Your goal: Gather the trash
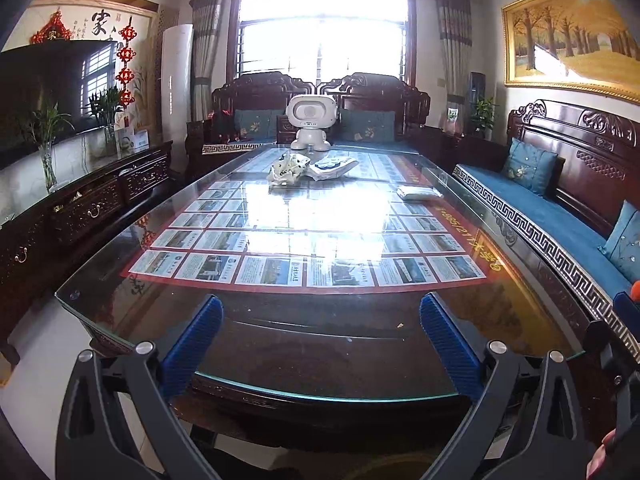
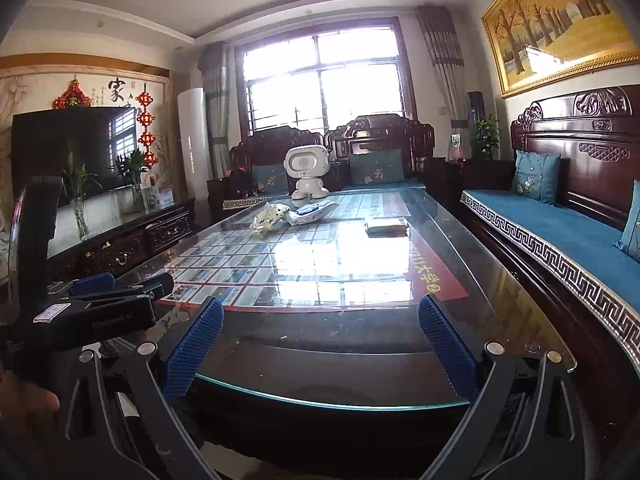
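Observation:
A crumpled white wrapper (image 1: 289, 167) and a flat white-and-blue packet (image 1: 334, 166) lie near the far end of the glass-topped table (image 1: 120, 312). A flat white packet (image 1: 418, 192) lies toward the far right side. The same three show in the right wrist view: wrapper (image 2: 270, 216), packet (image 2: 312, 211), flat packet (image 2: 386, 226). My left gripper (image 1: 320, 312) is open and empty above the table's near end. My right gripper (image 2: 320, 316) is open and empty too, beside the left gripper (image 2: 100, 300).
A white robot toy (image 1: 311, 122) stands at the table's far end. Carved wooden sofas with blue cushions (image 1: 560, 216) run along the right and back. A dark TV cabinet (image 1: 92, 200) with plant vases lines the left.

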Tool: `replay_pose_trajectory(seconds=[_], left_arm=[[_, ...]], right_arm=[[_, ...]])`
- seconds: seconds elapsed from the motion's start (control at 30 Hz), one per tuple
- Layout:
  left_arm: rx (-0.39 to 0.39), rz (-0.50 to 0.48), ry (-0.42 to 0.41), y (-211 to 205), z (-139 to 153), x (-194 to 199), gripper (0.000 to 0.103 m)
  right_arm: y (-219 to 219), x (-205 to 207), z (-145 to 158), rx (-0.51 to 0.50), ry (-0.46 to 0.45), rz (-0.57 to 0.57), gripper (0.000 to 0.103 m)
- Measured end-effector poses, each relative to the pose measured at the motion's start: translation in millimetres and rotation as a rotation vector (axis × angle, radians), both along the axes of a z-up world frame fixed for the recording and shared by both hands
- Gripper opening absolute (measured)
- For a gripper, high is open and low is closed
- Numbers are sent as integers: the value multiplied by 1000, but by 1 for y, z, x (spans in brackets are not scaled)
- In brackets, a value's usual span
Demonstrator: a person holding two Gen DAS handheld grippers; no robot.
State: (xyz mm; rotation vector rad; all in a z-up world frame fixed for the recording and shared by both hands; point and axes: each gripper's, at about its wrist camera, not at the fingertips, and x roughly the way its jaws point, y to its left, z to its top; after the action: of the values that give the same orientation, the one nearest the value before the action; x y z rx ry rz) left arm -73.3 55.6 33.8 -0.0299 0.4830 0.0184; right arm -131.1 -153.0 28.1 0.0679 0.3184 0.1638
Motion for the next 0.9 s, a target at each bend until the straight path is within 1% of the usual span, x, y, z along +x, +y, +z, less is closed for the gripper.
replay_pose_trajectory(seconds=[0.13,0.43,0.63,0.9], left_arm=[[9,-12,7,-6,1,2,99],[16,-36,42,-13,-5,10,99],[51,-27,10,-18,-4,10,99],[30,-56,30,-19,-4,20,99]], right_arm=[[-4,0,2,14,0,-7,95],[-8,7,-4,39,41,-19,95],[-8,13,-6,52,61,-20,95],[-7,21,-8,42,74,-24,95]])
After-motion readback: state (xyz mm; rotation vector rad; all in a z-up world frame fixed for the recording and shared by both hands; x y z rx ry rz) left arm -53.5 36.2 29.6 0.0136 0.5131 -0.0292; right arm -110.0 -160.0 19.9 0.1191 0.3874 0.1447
